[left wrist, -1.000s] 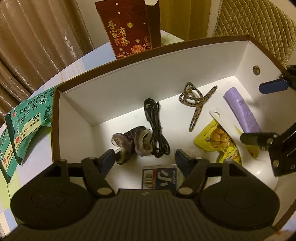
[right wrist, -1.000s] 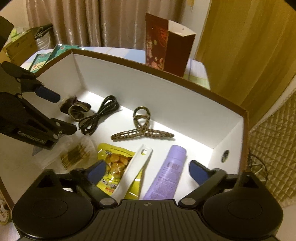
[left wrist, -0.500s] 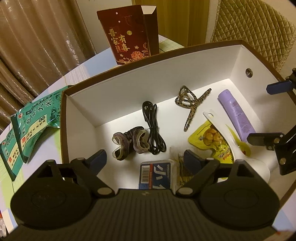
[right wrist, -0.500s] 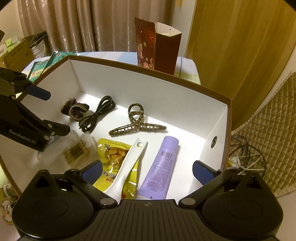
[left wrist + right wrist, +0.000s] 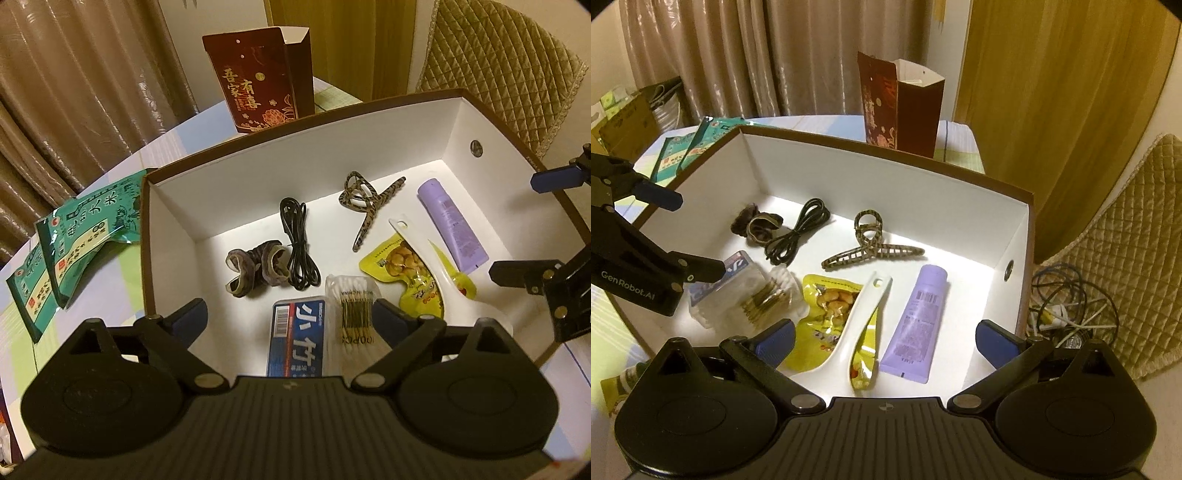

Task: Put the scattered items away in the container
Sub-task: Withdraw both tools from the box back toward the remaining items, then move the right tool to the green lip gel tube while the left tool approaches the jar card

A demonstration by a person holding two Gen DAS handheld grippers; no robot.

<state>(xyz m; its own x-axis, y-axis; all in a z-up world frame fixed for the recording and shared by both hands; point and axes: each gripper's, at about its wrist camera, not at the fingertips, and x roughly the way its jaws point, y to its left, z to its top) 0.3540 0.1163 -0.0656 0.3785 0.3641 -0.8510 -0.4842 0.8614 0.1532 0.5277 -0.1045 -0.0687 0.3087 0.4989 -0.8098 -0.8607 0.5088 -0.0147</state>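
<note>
I'm at the release step: my left tool (image 5: 286, 319) is opening wide with nothing pressed between its pads, hanging over the cotton-swab pack (image 5: 352, 310) and blue card (image 5: 297, 341) lying at 6 o'clock on the floor of the box (image 5: 295, 155). My right tool (image 5: 884, 341) stands wide and empty above the purple tube (image 5: 918, 319). Next, I judge, comes the green packets (image 5: 79, 236) lying on the table (image 5: 110, 280) at 9 o'clock outside the box.

The box (image 5: 303, 173) looks like matt white card inside, brown-edged. At its 3 o'clock lies a smooth purple plastic tube (image 5: 916, 317); beside it a glossy white spoon (image 5: 864, 317) on a shiny foil packet (image 5: 402, 266).
</note>
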